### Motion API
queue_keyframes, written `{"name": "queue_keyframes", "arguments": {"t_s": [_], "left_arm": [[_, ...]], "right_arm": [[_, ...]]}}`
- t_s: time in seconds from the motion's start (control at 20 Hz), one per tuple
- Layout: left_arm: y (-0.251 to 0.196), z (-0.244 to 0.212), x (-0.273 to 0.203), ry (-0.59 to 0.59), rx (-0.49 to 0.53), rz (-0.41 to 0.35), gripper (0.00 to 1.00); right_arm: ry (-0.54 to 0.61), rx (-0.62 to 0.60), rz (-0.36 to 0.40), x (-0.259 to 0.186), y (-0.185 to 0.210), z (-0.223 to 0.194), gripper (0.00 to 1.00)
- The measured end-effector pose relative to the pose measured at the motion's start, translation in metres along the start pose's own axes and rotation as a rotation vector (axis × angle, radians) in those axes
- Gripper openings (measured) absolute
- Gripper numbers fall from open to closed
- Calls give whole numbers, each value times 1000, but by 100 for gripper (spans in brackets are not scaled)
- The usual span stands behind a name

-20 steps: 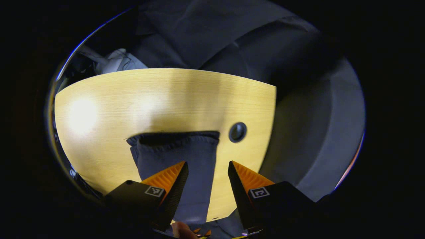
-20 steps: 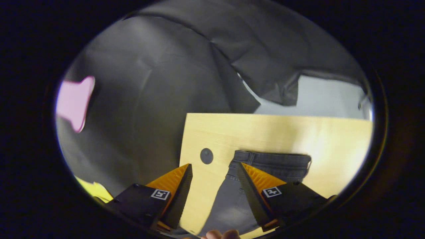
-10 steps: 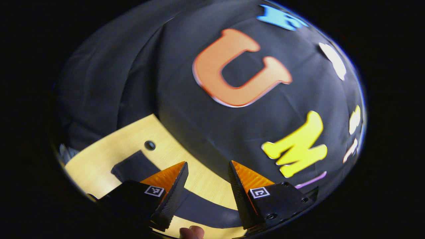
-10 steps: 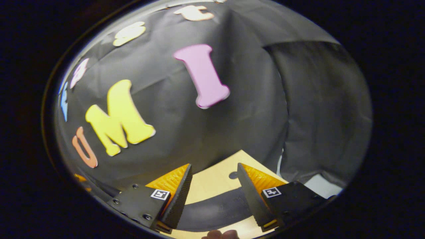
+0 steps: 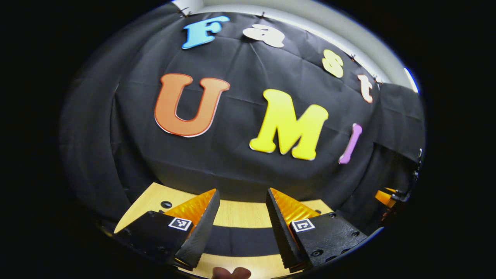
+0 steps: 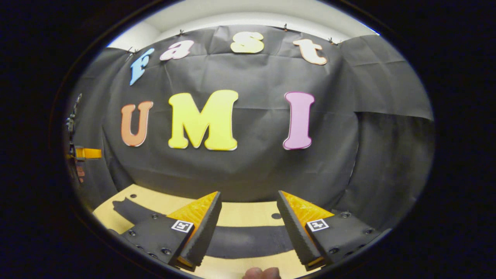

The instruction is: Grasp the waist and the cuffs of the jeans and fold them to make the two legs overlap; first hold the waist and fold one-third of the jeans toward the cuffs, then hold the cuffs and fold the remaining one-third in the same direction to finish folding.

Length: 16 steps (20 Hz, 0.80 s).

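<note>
Both cameras have tilted up from the dark denim jeans (image 5: 240, 240) on the pale wooden surface (image 5: 232, 213); left gripper (image 5: 242, 228) and right gripper (image 6: 248, 232) gape empty, and reaching unseen probably risks missing waist or cuffs.

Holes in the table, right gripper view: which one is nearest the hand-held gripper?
The hole right beside the right hand-held gripper; the other hole sits far left, by the jeans end.

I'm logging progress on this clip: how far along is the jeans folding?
Done: nothing by the look of it; the jeans lie as a long dark strip across the wooden table, no thirds fold visible. In hand: nothing; the left hand-held gripper and right hand-held gripper are open above the cloth, gripping nothing. Left: grasping waist and cuffs, overlapping the legs, both thirds folds.
</note>
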<state>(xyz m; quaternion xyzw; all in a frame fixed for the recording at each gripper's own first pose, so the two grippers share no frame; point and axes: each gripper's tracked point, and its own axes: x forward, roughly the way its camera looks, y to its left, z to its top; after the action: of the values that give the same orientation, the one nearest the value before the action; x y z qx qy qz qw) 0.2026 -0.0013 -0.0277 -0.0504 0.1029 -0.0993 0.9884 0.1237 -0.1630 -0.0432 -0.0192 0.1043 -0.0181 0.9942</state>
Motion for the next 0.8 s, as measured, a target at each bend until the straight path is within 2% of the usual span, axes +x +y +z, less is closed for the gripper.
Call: {"name": "queue_keyframes", "arguments": {"t_s": [0.05, 0.15, 0.2, 0.25, 0.3, 0.35, 0.4, 0.45, 0.5, 0.6, 0.8], "left_arm": [[-7, -6, -4, 12, 30, -22, 78], [-26, -22, -18, 89, 17, -96, 78], [-34, -25, -22, 103, -13, -111, 78], [-39, -25, -23, 116, -46, -109, 78], [-39, -25, -25, 126, -76, -86, 80], [-37, -27, -23, 129, -95, -61, 93], [-36, -25, -23, 110, -95, -40, 97], [-35, -19, -21, 75, -89, -20, 85], [-30, -16, -19, 43, -95, 10, 85], [-36, -27, -23, 52, -122, 35, 85], [-42, -50, -24, 97, -43, 88, 86]], "right_arm": [[20, -3, 1, -3, -1, -9, 87], [69, -5, 15, -8, -4, -27, 94], [78, -5, 14, -11, -9, -31, 87], [73, -1, 13, -11, -9, -28, 91], [66, 4, 6, -9, -13, -29, 91], [63, 18, 2, -8, -18, -31, 93], [71, 39, -1, -7, -25, -36, 93], [88, 57, -5, -3, -30, -43, 93], [105, 71, -8, 1, -35, -51, 93], [132, 92, -24, 6, -48, -67, 93], [225, 142, -68, 16, -87, -120, 93]]}}
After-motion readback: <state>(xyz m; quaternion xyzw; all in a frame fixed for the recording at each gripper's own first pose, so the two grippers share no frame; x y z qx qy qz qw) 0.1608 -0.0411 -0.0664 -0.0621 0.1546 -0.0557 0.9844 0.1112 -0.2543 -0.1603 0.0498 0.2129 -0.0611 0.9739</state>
